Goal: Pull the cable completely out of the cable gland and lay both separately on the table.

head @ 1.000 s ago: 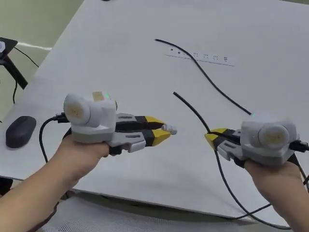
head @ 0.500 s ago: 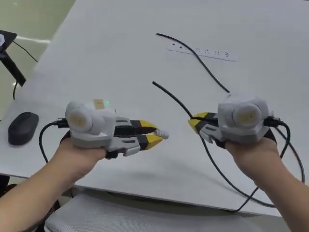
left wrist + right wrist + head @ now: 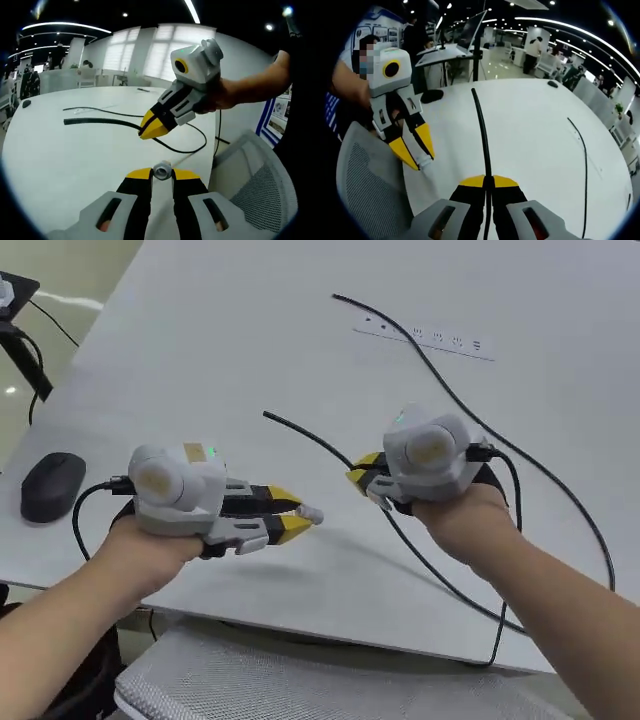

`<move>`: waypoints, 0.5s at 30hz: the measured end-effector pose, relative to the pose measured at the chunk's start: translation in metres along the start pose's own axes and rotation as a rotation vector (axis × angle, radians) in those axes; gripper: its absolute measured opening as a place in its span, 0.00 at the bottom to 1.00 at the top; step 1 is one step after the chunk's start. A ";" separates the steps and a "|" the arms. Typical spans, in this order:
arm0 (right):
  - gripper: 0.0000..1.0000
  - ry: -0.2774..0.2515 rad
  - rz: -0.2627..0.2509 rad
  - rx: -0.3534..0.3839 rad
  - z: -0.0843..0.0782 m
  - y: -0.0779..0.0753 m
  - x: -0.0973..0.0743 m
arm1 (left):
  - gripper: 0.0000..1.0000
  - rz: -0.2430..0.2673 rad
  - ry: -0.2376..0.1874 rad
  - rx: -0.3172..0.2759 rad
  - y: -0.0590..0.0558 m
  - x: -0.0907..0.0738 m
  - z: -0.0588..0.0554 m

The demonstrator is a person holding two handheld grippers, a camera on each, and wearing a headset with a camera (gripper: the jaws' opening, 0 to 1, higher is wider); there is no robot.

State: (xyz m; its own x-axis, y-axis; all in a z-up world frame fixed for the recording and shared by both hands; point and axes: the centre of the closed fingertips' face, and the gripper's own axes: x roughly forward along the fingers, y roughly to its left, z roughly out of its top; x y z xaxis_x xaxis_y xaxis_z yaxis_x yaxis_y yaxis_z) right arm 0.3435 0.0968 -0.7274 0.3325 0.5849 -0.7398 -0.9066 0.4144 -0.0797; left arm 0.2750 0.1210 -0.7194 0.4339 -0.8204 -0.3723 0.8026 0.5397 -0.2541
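A small grey cable gland [image 3: 312, 514] [image 3: 162, 170] is pinched between the yellow tips of my left gripper [image 3: 300, 516] [image 3: 162, 175], held just above the white table. The gland carries no cable. My right gripper [image 3: 358, 478] [image 3: 488, 181] is shut on the black cable [image 3: 305, 434] [image 3: 482, 130], a little right of and beyond the gland. The cable's free end points left over the table, and its other part trails back off the near edge. In the right gripper view the left gripper and the gland [image 3: 425, 161] sit at the left.
A second black cable [image 3: 440, 370] [image 3: 584, 150] runs across the far table past a flat white power strip [image 3: 425, 338]. A black mouse [image 3: 52, 485] lies near the table's left edge [image 3: 60, 540]. A mesh chair seat [image 3: 300, 685] is below the near edge.
My right gripper has carried the cable left and farther onto the table, closing on the left gripper. The left gripper with the gland has stayed about where it was.
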 end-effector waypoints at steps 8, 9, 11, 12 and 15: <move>0.00 0.050 0.059 -0.058 0.003 0.021 0.043 | 0.15 0.014 0.038 -0.016 0.013 -0.008 -0.031; 0.00 0.060 0.065 -0.080 0.002 0.023 0.047 | 0.15 0.016 0.041 -0.013 0.015 -0.009 -0.036; 0.00 0.082 0.078 -0.123 -0.002 0.026 0.057 | 0.15 0.020 0.058 -0.027 0.018 -0.010 -0.046; 0.00 0.090 0.083 -0.127 -0.002 0.027 0.061 | 0.15 0.021 0.061 -0.031 0.019 -0.010 -0.049; 0.00 0.091 0.117 -0.169 0.000 0.034 0.072 | 0.15 0.024 0.075 -0.045 0.022 -0.012 -0.062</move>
State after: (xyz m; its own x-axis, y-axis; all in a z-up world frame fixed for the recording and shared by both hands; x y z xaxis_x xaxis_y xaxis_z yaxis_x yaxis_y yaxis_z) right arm 0.3365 0.1531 -0.7830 0.2049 0.5539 -0.8069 -0.9708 0.2203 -0.0953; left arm 0.2619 0.1543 -0.7754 0.4196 -0.7918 -0.4438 0.7726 0.5682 -0.2833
